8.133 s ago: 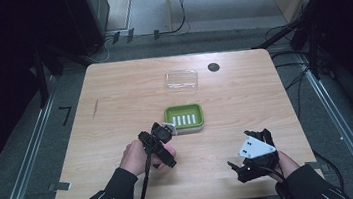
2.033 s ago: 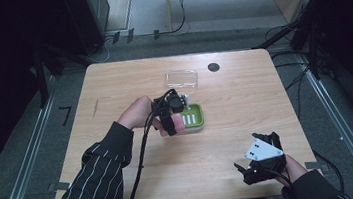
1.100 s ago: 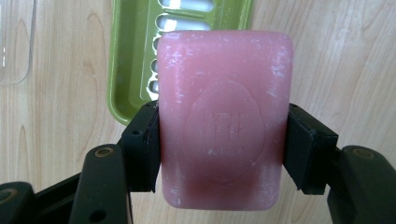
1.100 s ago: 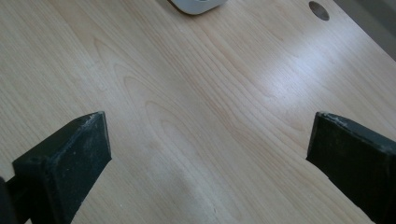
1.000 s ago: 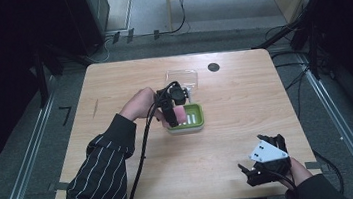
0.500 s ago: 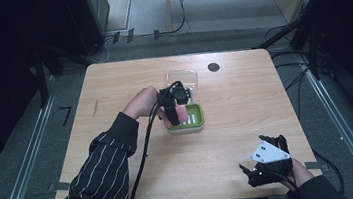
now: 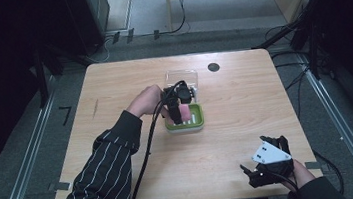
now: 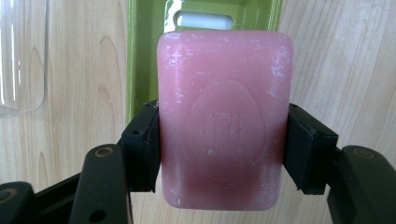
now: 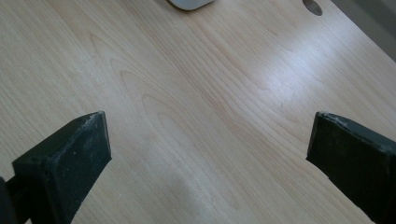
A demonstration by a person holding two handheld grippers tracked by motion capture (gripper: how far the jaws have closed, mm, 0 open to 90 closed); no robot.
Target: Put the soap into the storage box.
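Note:
A pink bar of soap (image 8: 224, 121) with an embossed oval is clamped by its two sides in my left gripper (image 8: 219, 149). In the high view the left gripper (image 7: 178, 112) holds the pink soap (image 7: 184, 112) over the left part of the green soap dish (image 7: 195, 123) at mid-table. The green dish (image 8: 144, 51) lies straight beneath the bar, with a white slot (image 8: 203, 21) of its floor showing. My right gripper (image 7: 253, 176) rests at the table's near right edge, jaws wide apart over bare wood (image 9: 205, 116), nothing between them.
A clear plastic lid (image 7: 182, 76) lies just behind the dish; its edge (image 8: 21, 56) appears at the left of the left gripper view. A dark round hole (image 7: 213, 67) sits near the table's far edge. Dark floor, rails and cables surround the table.
My left gripper carried the pink soap from the table's near middle forward to above the green dish, then sank slightly. The right gripper stayed at the near right edge.

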